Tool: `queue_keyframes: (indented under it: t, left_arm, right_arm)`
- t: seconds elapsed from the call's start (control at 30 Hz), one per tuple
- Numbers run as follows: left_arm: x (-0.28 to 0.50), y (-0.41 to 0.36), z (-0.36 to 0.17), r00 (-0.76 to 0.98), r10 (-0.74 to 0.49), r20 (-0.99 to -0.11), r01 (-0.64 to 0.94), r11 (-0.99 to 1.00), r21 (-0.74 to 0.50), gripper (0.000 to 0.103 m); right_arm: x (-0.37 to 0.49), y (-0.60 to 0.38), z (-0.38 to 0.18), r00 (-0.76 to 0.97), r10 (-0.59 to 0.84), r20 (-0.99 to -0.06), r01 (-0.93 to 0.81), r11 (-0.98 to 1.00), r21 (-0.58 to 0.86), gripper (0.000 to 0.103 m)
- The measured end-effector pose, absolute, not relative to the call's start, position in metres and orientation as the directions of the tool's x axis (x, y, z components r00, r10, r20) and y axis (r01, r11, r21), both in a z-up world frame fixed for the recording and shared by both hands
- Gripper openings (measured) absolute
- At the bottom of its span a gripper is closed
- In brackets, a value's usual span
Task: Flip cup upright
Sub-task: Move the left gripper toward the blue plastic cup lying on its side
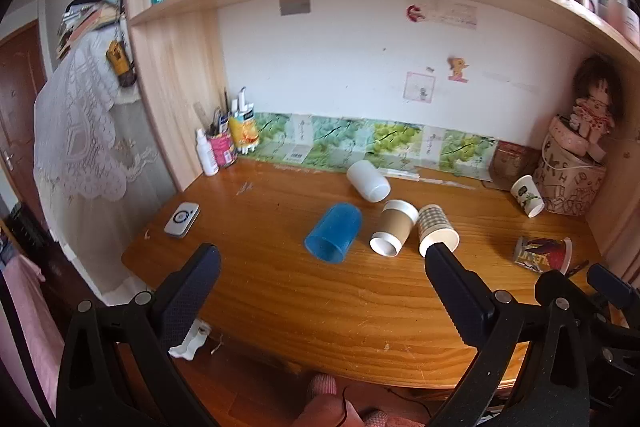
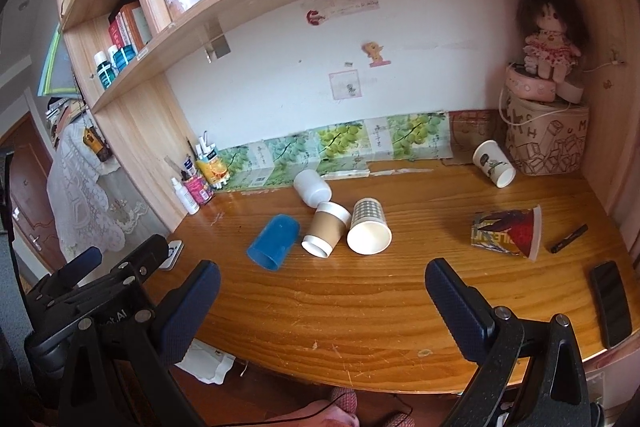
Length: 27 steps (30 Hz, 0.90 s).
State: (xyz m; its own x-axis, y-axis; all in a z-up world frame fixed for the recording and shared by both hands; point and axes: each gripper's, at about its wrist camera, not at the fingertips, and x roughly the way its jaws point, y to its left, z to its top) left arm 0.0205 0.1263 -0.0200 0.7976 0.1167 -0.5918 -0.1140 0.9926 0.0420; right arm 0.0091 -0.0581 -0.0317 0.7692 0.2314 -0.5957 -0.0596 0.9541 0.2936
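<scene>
Several cups lie on their sides on the wooden desk (image 1: pixel 320 299). A blue plastic cup (image 1: pixel 334 233) (image 2: pixel 275 241), a brown-sleeved paper cup (image 1: pixel 394 233) (image 2: pixel 326 229), a checked paper cup (image 1: pixel 437 229) (image 2: pixel 369 231) and a white plastic cup (image 1: pixel 368 181) (image 2: pixel 312 187) lie mid-desk. A cartoon paper cup (image 1: pixel 528 195) (image 2: pixel 494 163) and a flattened red printed cup (image 1: pixel 544 254) (image 2: pixel 508 233) lie at the right. My left gripper (image 1: pixel 320 281) is open and empty, over the desk's near edge. My right gripper (image 2: pixel 320 293) is open and empty too.
A white remote-like device (image 1: pixel 182 219) lies at the desk's left. A pen holder and bottles (image 1: pixel 220 147) stand at the back left. A patterned bag with a doll (image 2: pixel 548 131) fills the back right corner. A black phone (image 2: pixel 612 303) and a pen (image 2: pixel 568 239) lie at the right.
</scene>
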Motion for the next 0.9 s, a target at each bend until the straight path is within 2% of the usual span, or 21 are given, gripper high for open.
queue_keyframes:
  t: [0.43, 0.77, 0.83, 0.9]
  left_arm:
    - [0.087, 0.149, -0.041, 0.694, 0.094, -0.714, -0.127, 0.992, 0.008, 0.102]
    - [0.153, 0.171, -0.057, 0.591, 0.070, -0.804, -0.075, 0.997, 0.032, 0.102]
    - [0.166, 0.176, -0.062, 0.566, 0.062, -0.822, -0.066, 0.997, 0.031, 0.102]
    - [0.179, 0.182, -0.067, 0.540, 0.050, -0.840, -0.050, 0.998, 0.027, 0.102]
  right_arm:
    - [0.068, -0.053, -0.045, 0.702, 0.251, -0.666, -0.018, 0.942, 0.336, 0.103]
    - [0.133, -0.035, -0.066, 0.628, 0.299, -0.719, 0.029, 0.914, 0.405, 0.103]
    - [0.149, -0.031, -0.072, 0.608, 0.321, -0.726, 0.046, 0.899, 0.436, 0.097]
    - [0.160, -0.030, -0.078, 0.592, 0.335, -0.733, 0.066, 0.886, 0.458, 0.097]
